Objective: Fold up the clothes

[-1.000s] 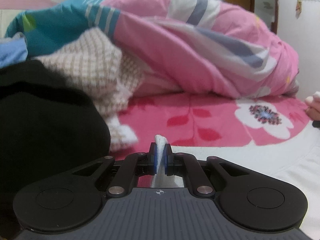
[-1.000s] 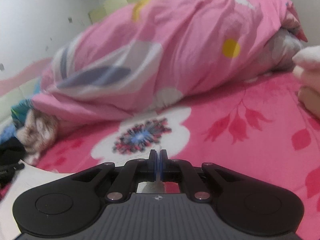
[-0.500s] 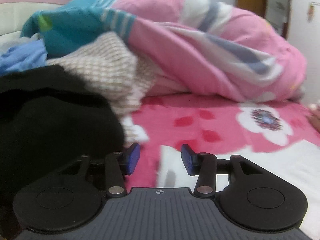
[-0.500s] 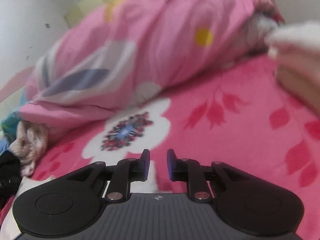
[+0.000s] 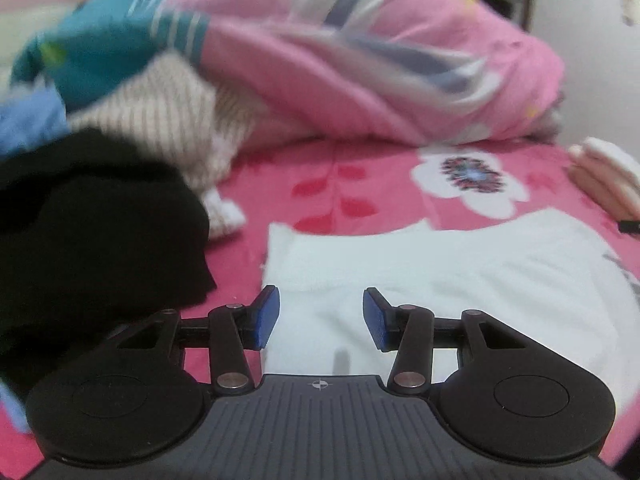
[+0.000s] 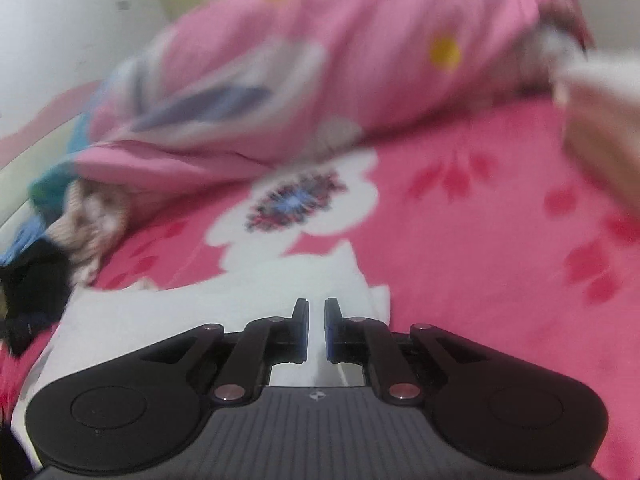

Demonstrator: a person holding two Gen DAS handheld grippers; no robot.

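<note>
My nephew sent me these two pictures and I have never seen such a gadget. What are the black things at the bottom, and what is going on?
Each picture comes from a camera on a hand-held two-finger gripper, one per hand of a person folding clothes. The left gripper is open and empty. The right gripper has its jaws closing, nothing pinched between them. Both hang above a white folded garment lying on a pink flowered bedsheet. Behind lies a bunched pink quilt; on the left a black garment and a beige knitted garment wait in a pile.
</note>
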